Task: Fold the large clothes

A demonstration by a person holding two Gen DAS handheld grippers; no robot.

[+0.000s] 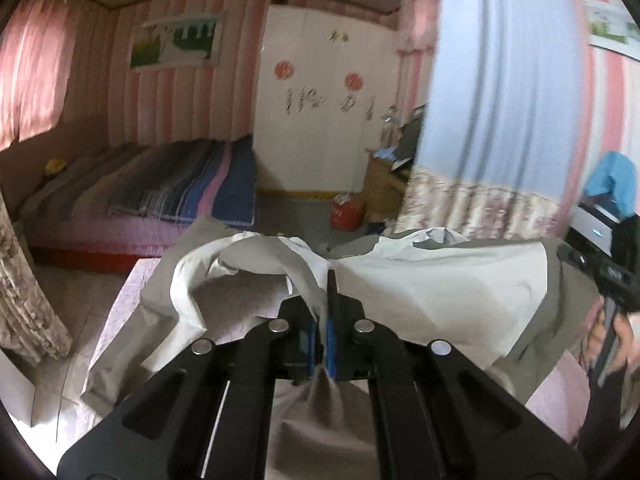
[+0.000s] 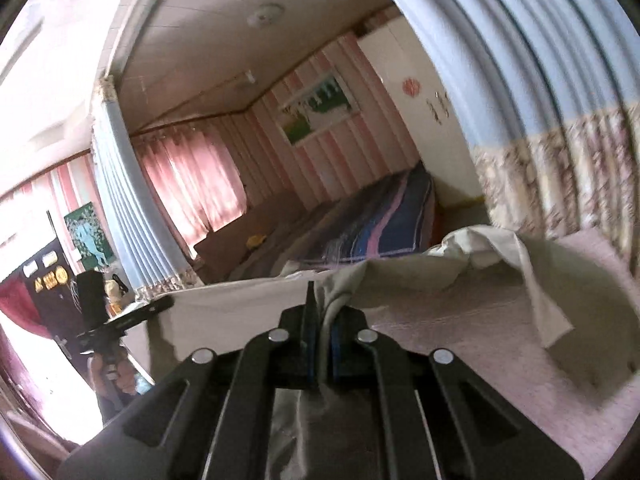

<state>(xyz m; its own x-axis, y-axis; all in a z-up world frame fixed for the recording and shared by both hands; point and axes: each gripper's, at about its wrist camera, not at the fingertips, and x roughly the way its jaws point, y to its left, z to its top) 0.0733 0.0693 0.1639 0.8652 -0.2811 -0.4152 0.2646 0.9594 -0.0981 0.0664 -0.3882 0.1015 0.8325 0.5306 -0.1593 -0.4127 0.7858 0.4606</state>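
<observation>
A large pale grey garment (image 1: 432, 296) hangs lifted over a pink patterned surface (image 1: 248, 296). My left gripper (image 1: 326, 300) is shut on a bunched edge of it, with a loop of fabric curling off to the left. My right gripper (image 2: 320, 312) is shut on another edge of the same garment (image 2: 240, 312), which stretches taut to the left and drapes loosely to the right. The right gripper shows at the right edge of the left wrist view (image 1: 612, 280); the left gripper shows at the left in the right wrist view (image 2: 120, 320).
A bed with a striped blanket (image 1: 172, 188) stands at the back left. A white wardrobe (image 1: 320, 120) is behind. A blue and floral curtain (image 1: 500, 100) hangs close on the right. A red container (image 1: 346, 212) sits on the floor.
</observation>
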